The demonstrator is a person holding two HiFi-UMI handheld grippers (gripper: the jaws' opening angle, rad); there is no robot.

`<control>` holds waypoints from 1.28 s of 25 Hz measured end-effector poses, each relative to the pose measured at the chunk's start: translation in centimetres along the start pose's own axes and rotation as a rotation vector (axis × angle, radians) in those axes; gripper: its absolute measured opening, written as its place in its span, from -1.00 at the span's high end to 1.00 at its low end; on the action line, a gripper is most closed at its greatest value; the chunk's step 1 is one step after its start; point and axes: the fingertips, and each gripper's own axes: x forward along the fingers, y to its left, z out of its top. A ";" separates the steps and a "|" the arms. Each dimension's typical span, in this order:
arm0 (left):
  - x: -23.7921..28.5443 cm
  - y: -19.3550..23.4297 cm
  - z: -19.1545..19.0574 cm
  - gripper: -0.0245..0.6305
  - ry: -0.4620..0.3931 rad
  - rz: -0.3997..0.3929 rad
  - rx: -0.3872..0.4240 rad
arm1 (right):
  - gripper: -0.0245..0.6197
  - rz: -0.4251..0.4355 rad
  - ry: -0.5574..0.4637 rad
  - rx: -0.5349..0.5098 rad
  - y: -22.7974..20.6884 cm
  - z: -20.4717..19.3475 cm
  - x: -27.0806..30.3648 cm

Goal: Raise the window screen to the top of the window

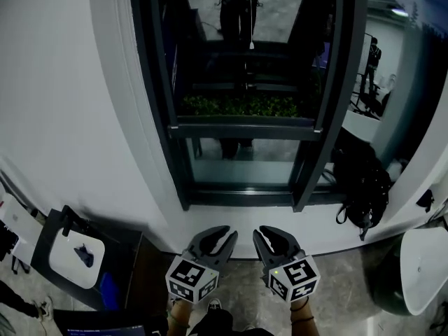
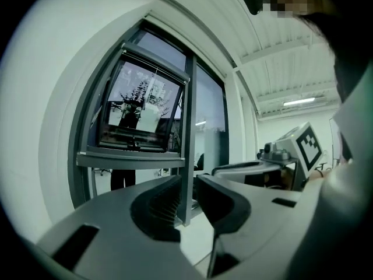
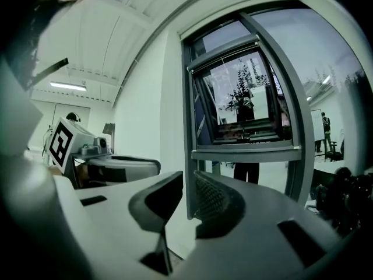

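The window (image 1: 159, 103) with its dark frame stands in a white wall (image 1: 63, 82), and both tools are held low in front of it, just under its sill (image 1: 245, 219) and well apart from the glass. The left gripper (image 1: 222, 234) and the right gripper (image 1: 262, 234) are side by side, close to each other, with their jaws pointing up toward the window. In the left gripper view its two jaws stand with a narrow gap between them and nothing is in this gap; only a vertical post of the window shows far behind it. The right gripper view shows the same: a small gap, no object held. About the window screen I cannot say surely where it is, because no mesh can be made out. What shows is a horizontal rail (image 1: 241, 128) that crosses the window at about half height, and a thin cord (image 1: 250, 12) hanging in the upper middle of the window, with a small pale knob at its end. Neither gripper touches the rail or the cord. Behind the glass, just above the rail, a strip of green plants (image 1: 241, 105) is visible, and a dark standing figure shows in the pane. To the right of the window, beside its lower corner, a black backpack (image 1: 360, 187) leans at the wall.
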 end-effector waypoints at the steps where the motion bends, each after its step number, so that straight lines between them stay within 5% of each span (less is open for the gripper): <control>1: -0.2 -1.3 -0.3 0.68 0.001 0.007 -0.005 | 0.74 0.004 0.000 0.002 0.0 -0.3 -1.3; 12: -2.8 -12.1 -4.4 0.68 0.065 0.056 -0.022 | 0.74 0.041 0.030 0.024 1.5 -4.3 -11.3; 17: -6.8 -12.4 -3.9 0.68 0.071 0.078 -0.041 | 0.74 0.064 0.031 0.017 5.4 -3.4 -12.1; 32: -8.9 -11.6 -4.5 0.68 0.070 0.088 -0.048 | 0.77 0.021 -0.014 0.067 5.9 -3.6 -12.7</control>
